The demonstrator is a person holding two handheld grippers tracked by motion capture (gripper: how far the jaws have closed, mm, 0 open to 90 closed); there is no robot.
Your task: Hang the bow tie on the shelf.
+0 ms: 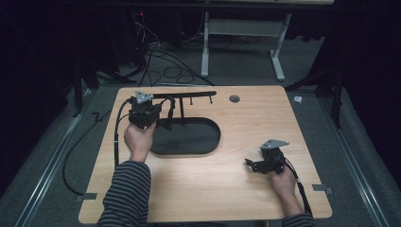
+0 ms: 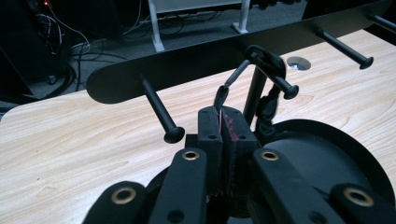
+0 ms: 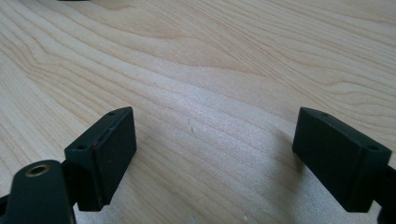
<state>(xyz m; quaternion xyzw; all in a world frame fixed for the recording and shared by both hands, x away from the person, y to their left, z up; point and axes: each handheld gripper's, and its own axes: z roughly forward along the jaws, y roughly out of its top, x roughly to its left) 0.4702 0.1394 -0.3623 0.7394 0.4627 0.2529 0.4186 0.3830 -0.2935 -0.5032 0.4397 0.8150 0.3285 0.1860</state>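
Note:
A black peg rack stands on the wooden table (image 1: 227,189): a long bar (image 1: 184,96) (image 2: 187,65) on a post rising from an oval base (image 1: 189,137) (image 2: 317,158). A black braided cord (image 2: 268,100) hangs over one peg (image 2: 280,81), and its thin strap end (image 2: 221,96) runs down into my left gripper (image 1: 163,117) (image 2: 224,126), which is shut on it just in front of the post. My right gripper (image 1: 249,164) (image 3: 215,154) lies low over bare table at the front right, jaws wide open with nothing between them.
Other bare pegs (image 2: 161,114) (image 2: 343,46) stick out of the bar toward me. A round grommet hole (image 1: 234,98) (image 2: 299,63) sits behind the rack. Cables and white desk legs (image 1: 204,47) are on the floor beyond the table's far edge.

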